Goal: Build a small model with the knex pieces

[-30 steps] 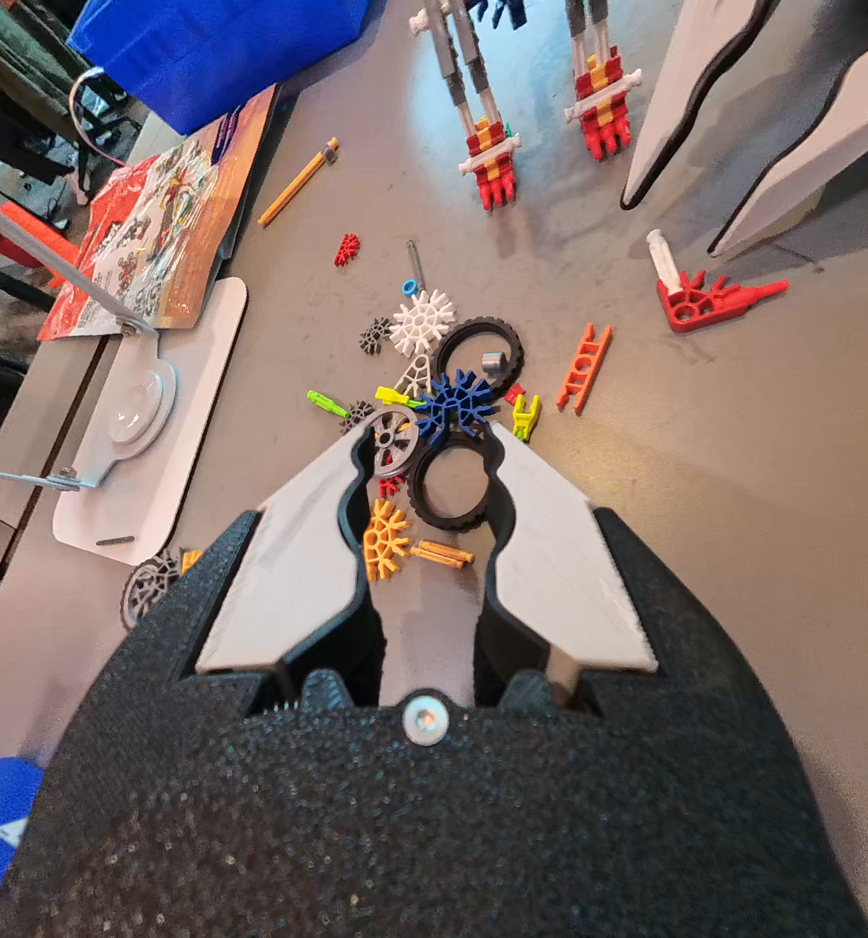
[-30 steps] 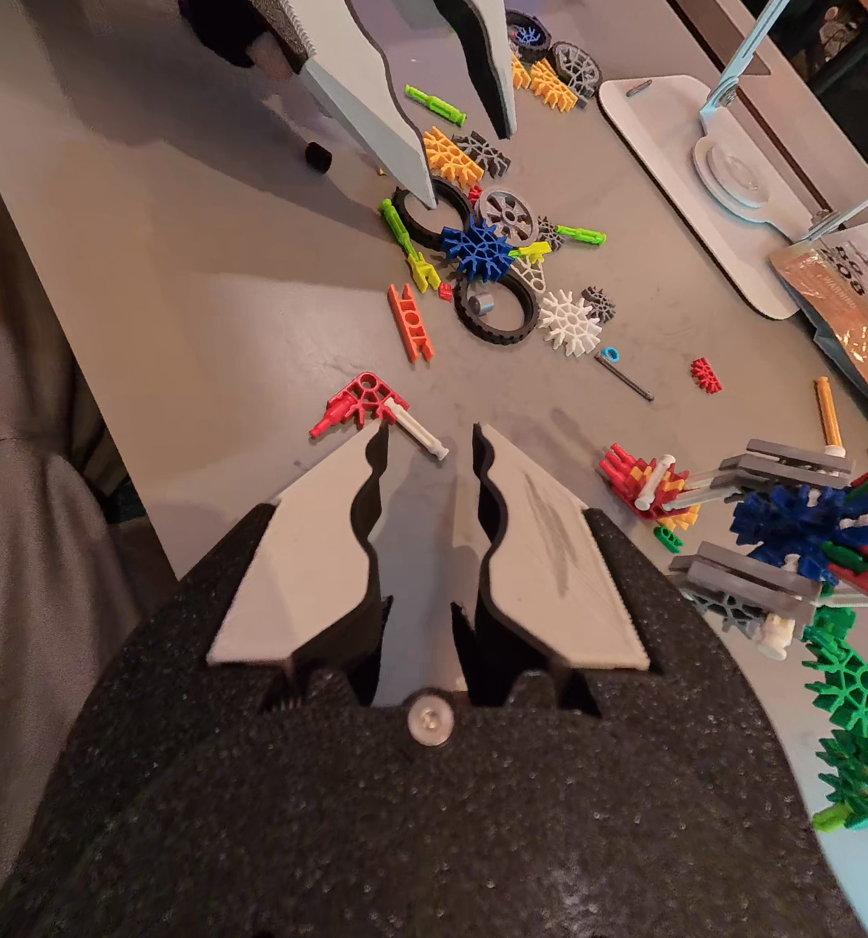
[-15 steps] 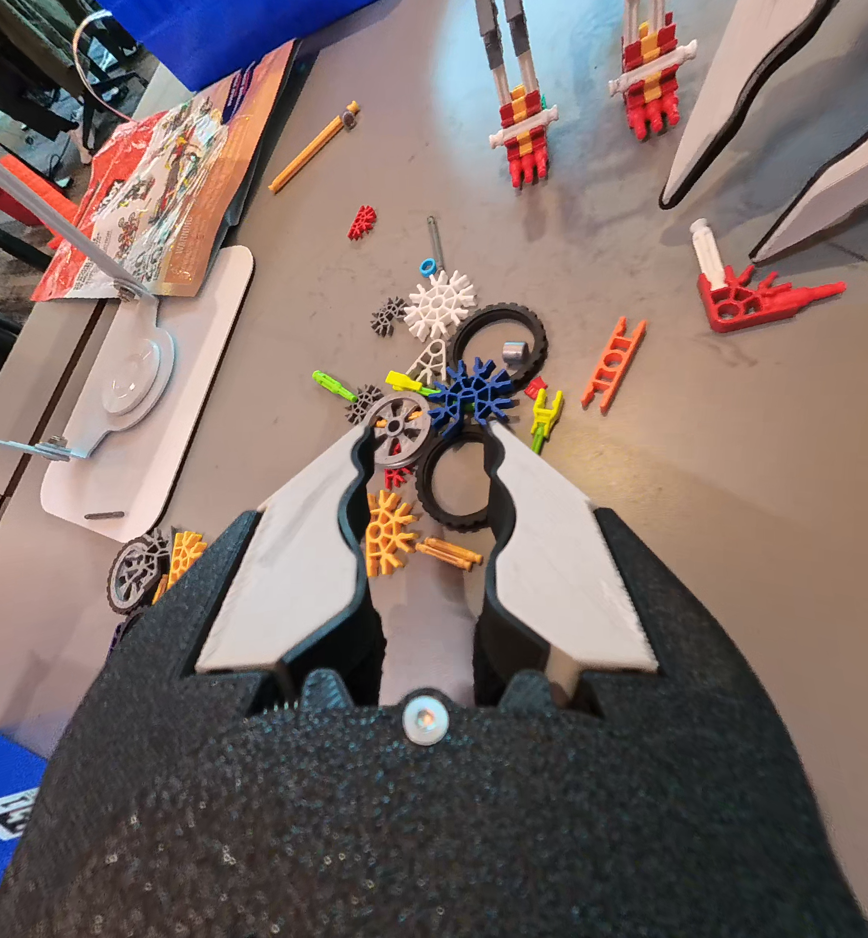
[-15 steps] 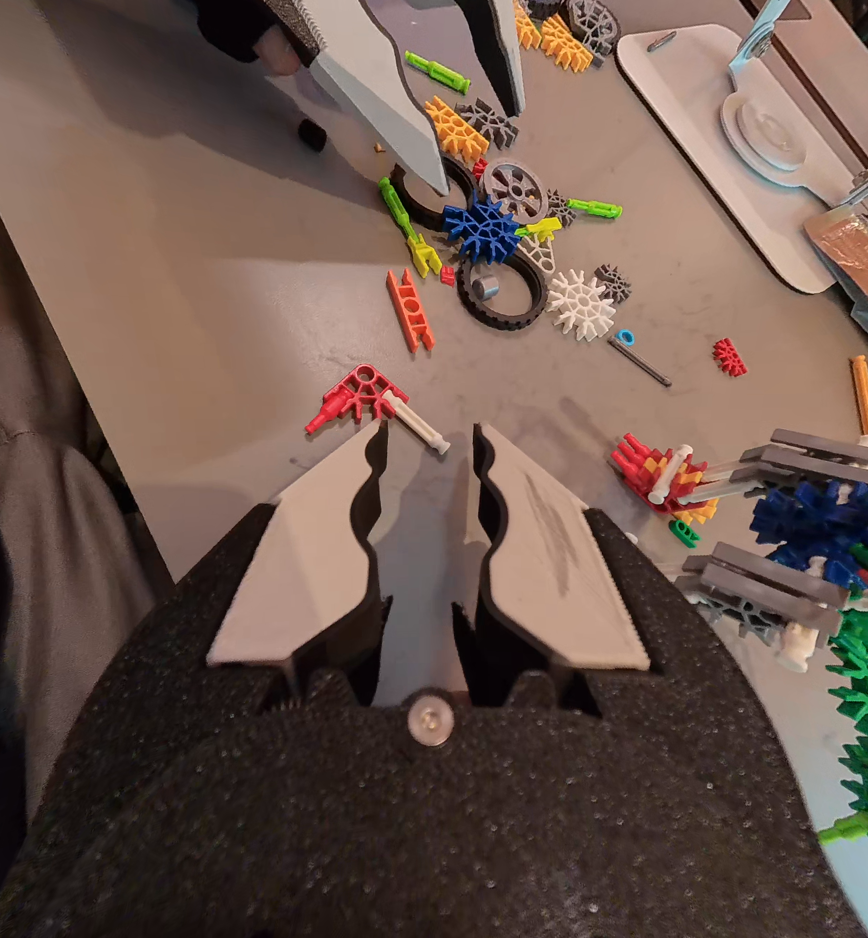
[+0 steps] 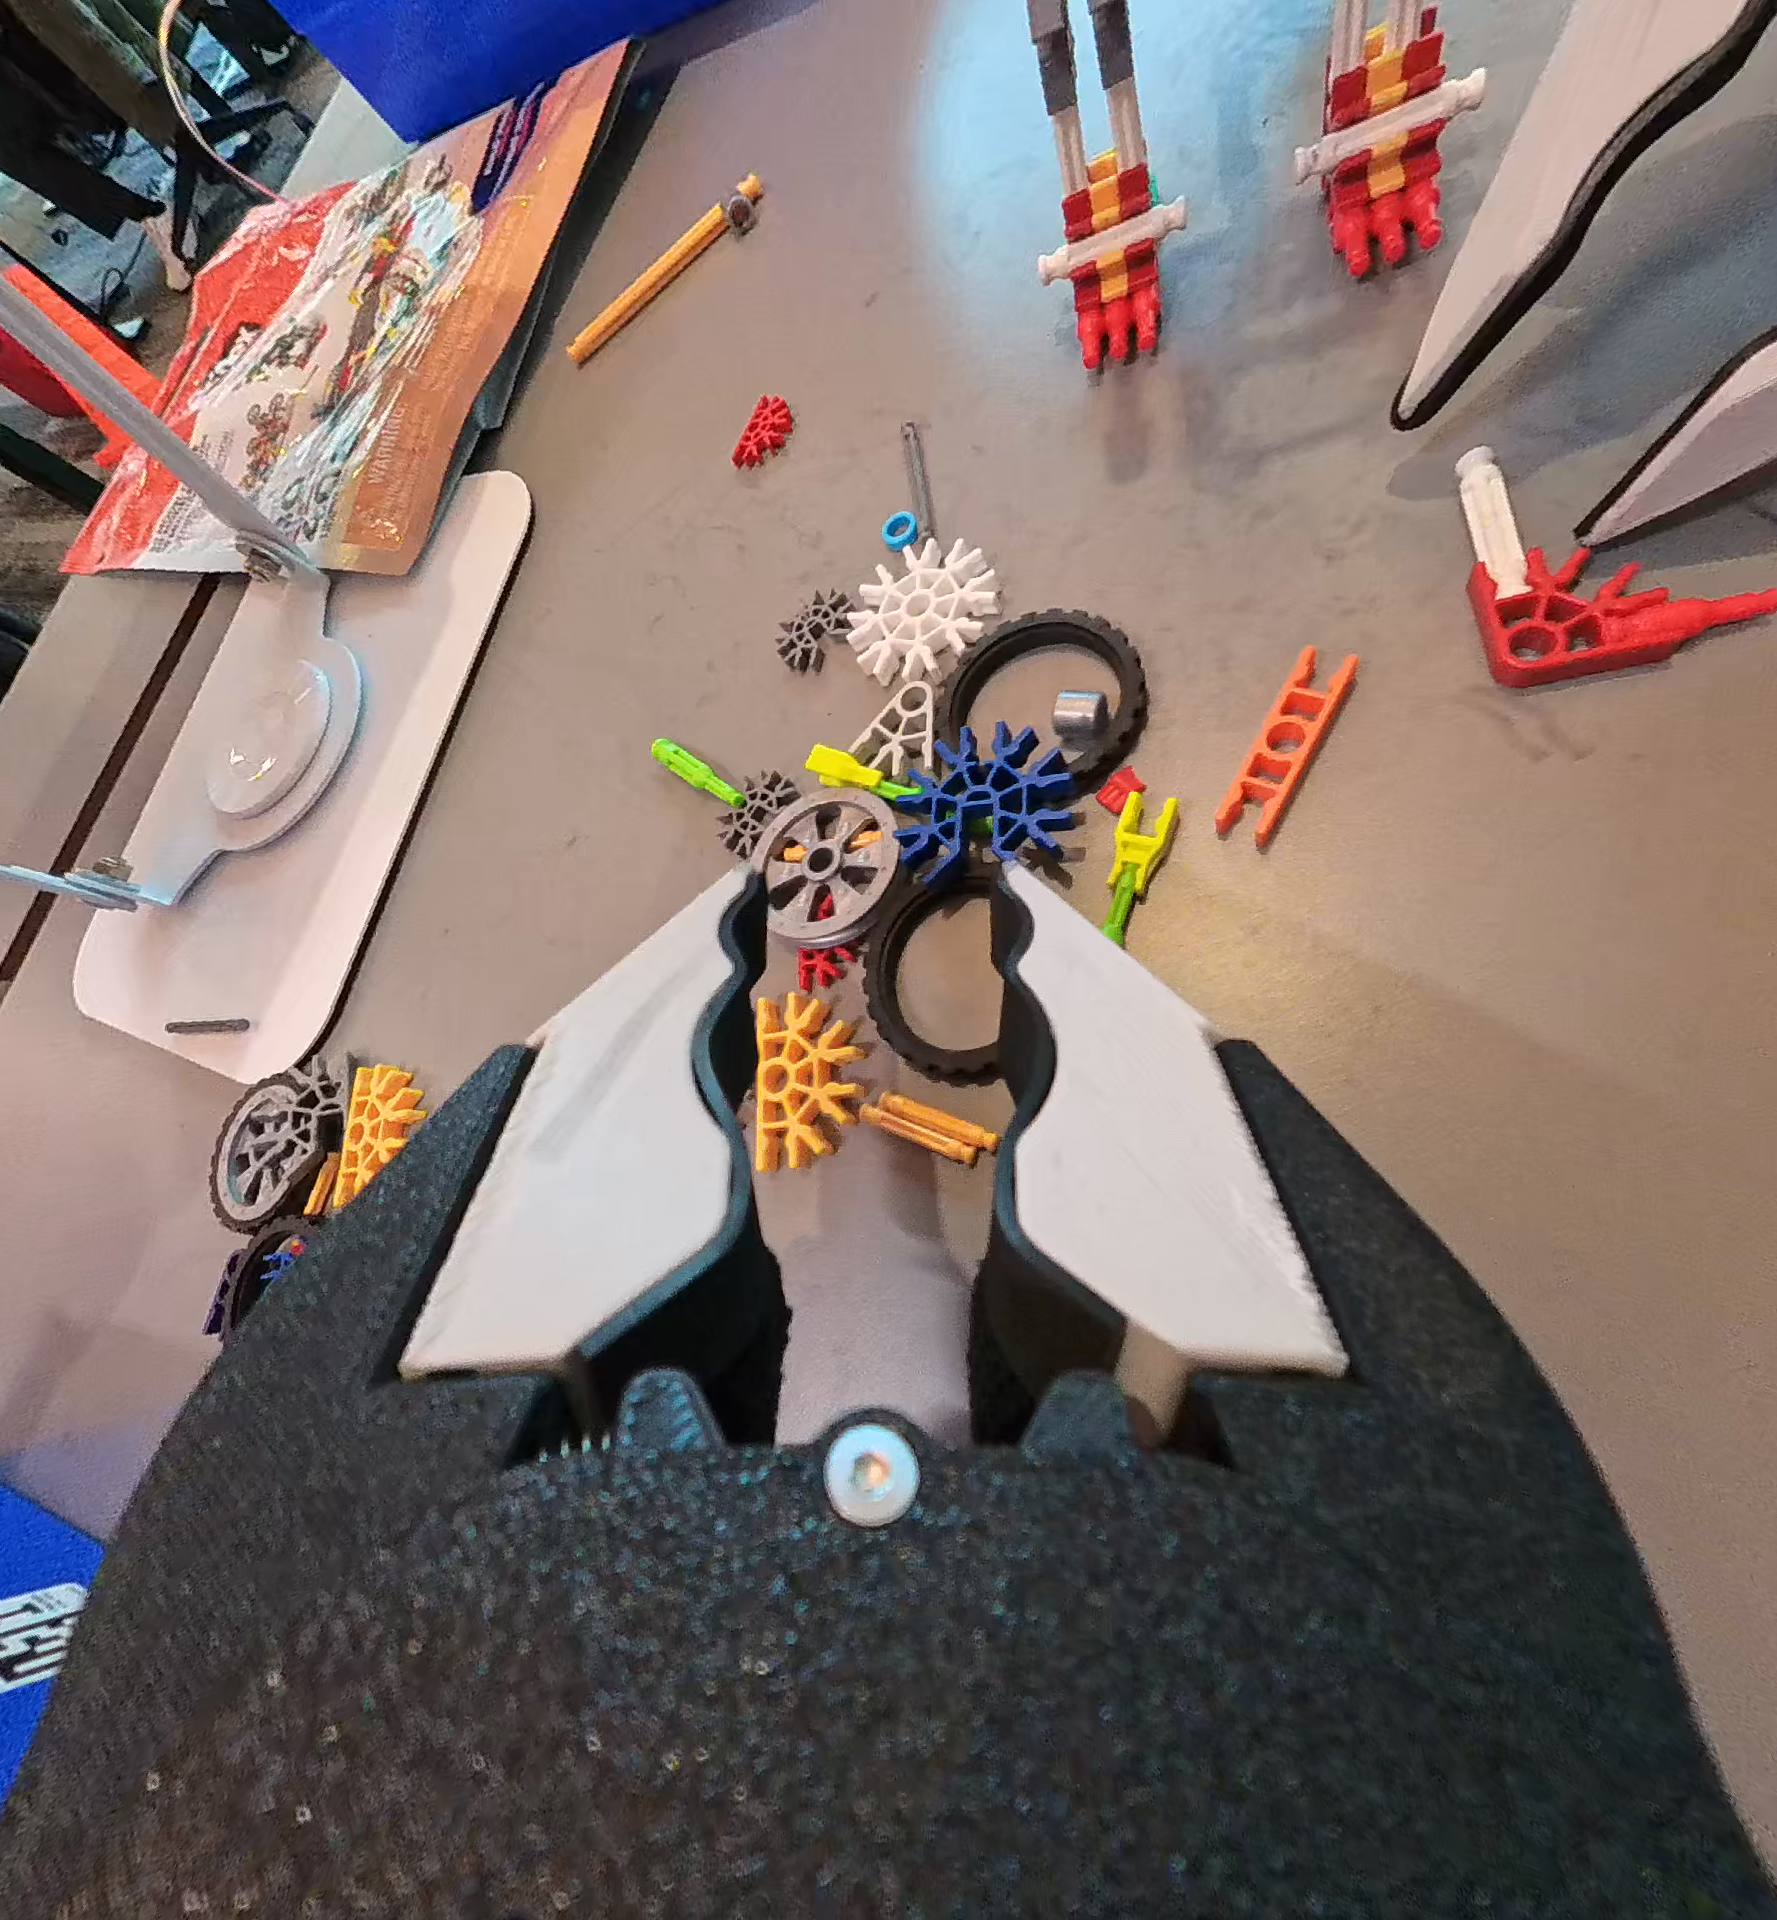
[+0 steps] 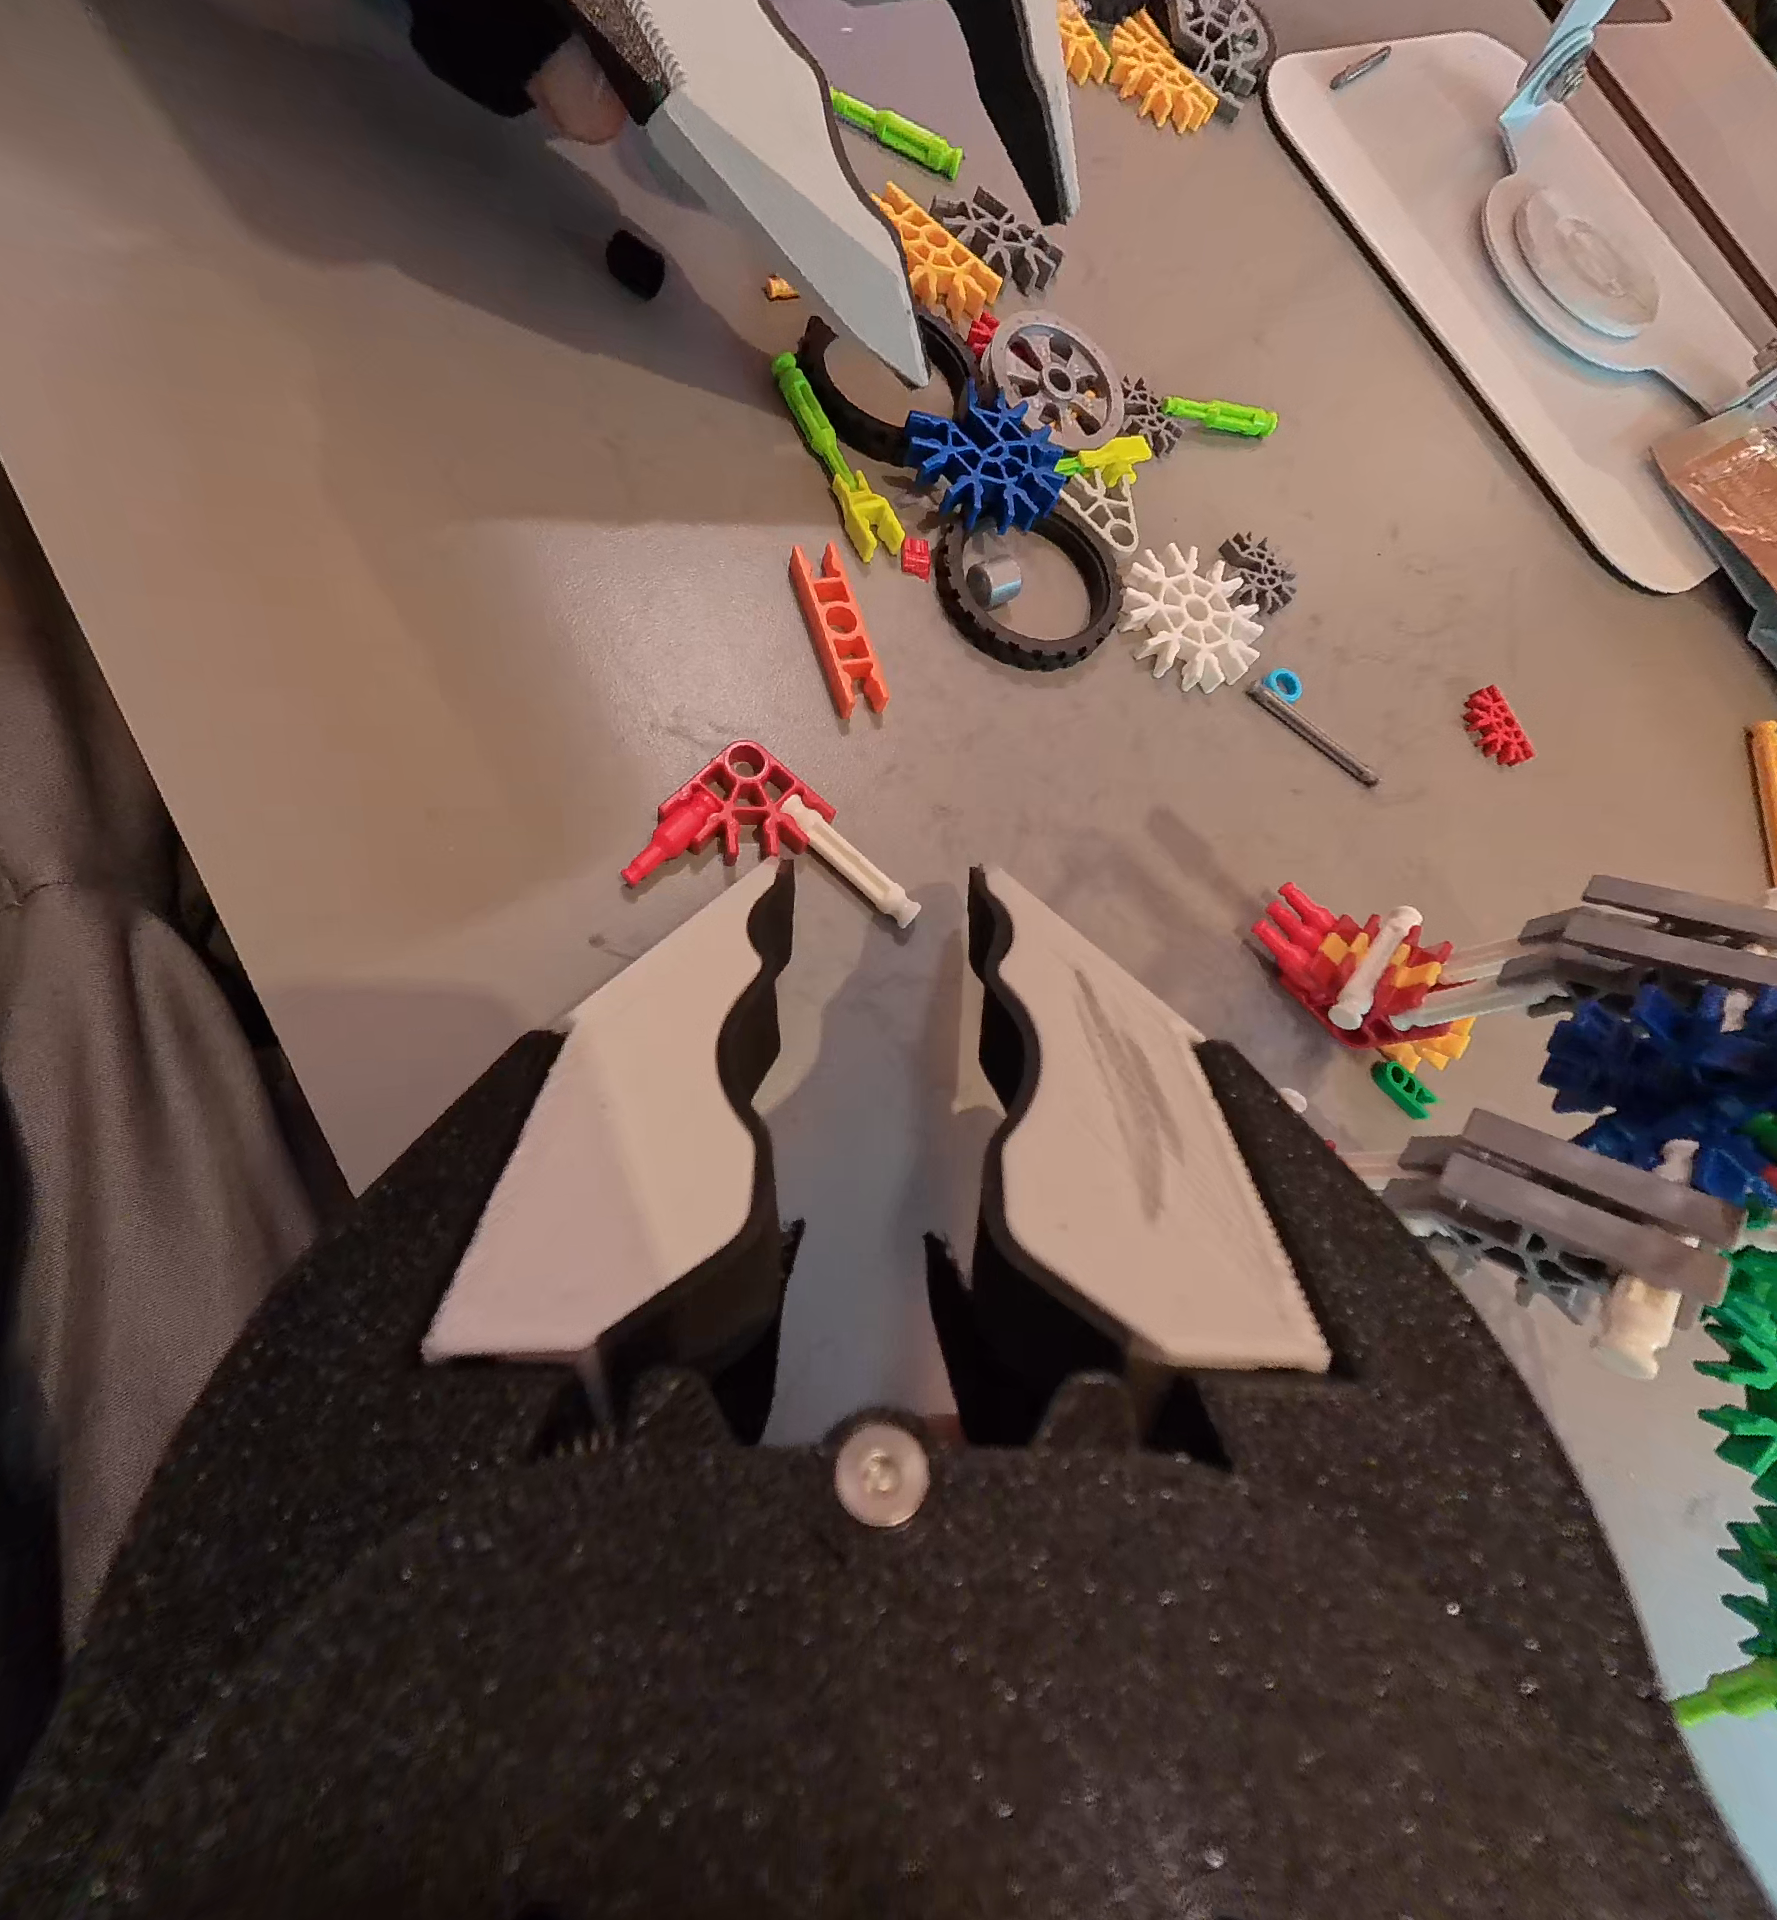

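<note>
My left gripper (image 5: 879, 888) is open over a pile of loose building-toy parts on the grey table. Its left finger is next to a grey spoked wheel (image 5: 830, 868). Its right finger overlaps a black tyre ring (image 5: 941, 1049). A yellow-orange connector (image 5: 806, 1081) and tan rods (image 5: 931, 1127) lie between the fingers, and a blue snowflake connector (image 5: 988, 800) lies just beyond the tips. My right gripper (image 6: 881, 878) is open and empty, with its tips just short of a red corner connector (image 6: 738, 805) that has a white rod (image 6: 853, 868) plugged in. The right gripper also shows in the left wrist view (image 5: 1492, 478).
A second tyre (image 5: 1045, 686), a white snowflake piece (image 5: 925, 608) and an orange ladder piece (image 5: 1284, 743) lie past the pile. A built model with red feet (image 5: 1112, 281) stands farther off. A white board (image 5: 292, 748) and a printed bag (image 5: 344, 364) are on the left. The table edge (image 6: 240, 935) runs beside grey clothing. My hands' fingertips stand some 12 cm from each other. The orange ladder piece (image 5: 1284, 743) is about equally far from each gripper, around 6 cm. It turns up in the right wrist view (image 6: 837, 613) as well.
Both grippers stay open. The left gripper has shifted slightly over the pile. The right gripper has barely moved beside the red connector.
</note>
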